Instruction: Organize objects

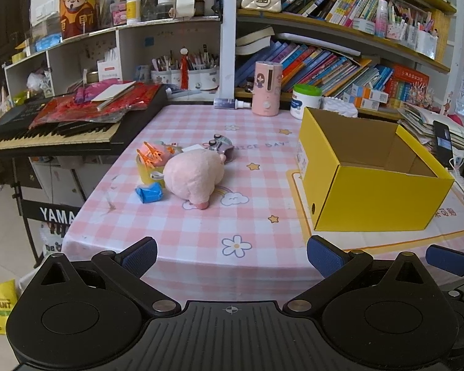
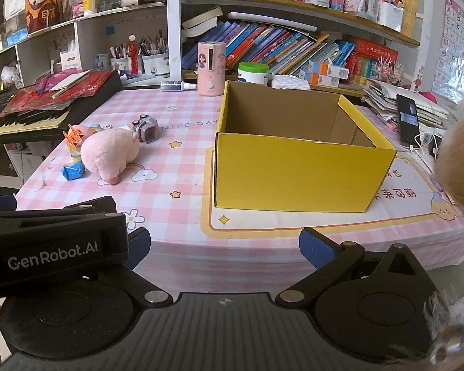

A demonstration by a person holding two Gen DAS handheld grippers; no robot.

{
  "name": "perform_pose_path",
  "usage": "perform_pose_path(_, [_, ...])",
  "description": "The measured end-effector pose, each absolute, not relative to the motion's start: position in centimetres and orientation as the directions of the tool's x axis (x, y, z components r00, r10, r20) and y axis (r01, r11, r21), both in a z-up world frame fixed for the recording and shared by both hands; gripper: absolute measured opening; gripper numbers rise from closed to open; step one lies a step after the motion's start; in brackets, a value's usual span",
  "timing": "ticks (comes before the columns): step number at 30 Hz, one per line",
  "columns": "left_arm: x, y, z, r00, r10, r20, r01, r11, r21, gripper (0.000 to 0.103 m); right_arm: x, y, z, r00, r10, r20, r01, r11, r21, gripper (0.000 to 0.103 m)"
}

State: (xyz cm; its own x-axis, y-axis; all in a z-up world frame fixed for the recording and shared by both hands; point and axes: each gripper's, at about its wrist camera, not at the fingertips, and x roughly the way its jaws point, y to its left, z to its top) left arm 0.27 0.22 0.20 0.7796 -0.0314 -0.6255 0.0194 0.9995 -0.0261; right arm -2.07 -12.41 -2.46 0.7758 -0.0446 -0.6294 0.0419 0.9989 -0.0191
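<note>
A pink plush pig [image 1: 195, 176] [image 2: 108, 153] lies on the pink checked tablecloth [image 1: 256, 191]. Beside it are a yellow tape roll with orange clips [image 1: 150, 162], a blue wrapped item [image 1: 149, 193] [image 2: 72, 171] and a grey toy camera [image 1: 221, 147] [image 2: 147, 131]. An open, empty yellow cardboard box [image 1: 371, 194] [image 2: 294, 176] stands to the right. My left gripper [image 1: 232, 255] is open and empty at the table's near edge. My right gripper [image 2: 224, 244] is open and empty, in front of the box.
A keyboard [image 1: 55, 133] piled with red packets sits at the left. A pink humidifier [image 1: 266, 88], a white jar [image 1: 306, 100] and a spray bottle [image 1: 232, 103] stand at the back. Bookshelves [image 1: 340, 61] are behind. A tan furry object [image 2: 461, 154] is at the right edge, with a phone [image 2: 408, 120] on papers.
</note>
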Motion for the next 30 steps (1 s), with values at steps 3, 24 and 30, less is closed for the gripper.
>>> perform_pose_path(3, [0.28, 0.28, 0.19, 0.780, -0.029, -0.625, 0.019, 1.000, -0.023, 0.103, -2.06, -12.40, -2.46, 0.776, -0.045, -0.629, 0.043, 0.999, -0.019, 0.103])
perform_pose_path(24, [0.55, 0.38, 0.14, 0.782, -0.029, -0.622, 0.025, 1.000, -0.016, 0.103, -1.87, -11.99, -2.50, 0.776, -0.037, -0.629, 0.033, 0.999, -0.017, 0.103])
perform_pose_path(30, [0.63, 0.34, 0.11, 0.781, -0.031, -0.623, 0.025, 1.000, -0.018, 0.103, -1.67, -12.11, -2.54, 0.776, -0.035, -0.630, 0.031, 0.999, -0.018, 0.103])
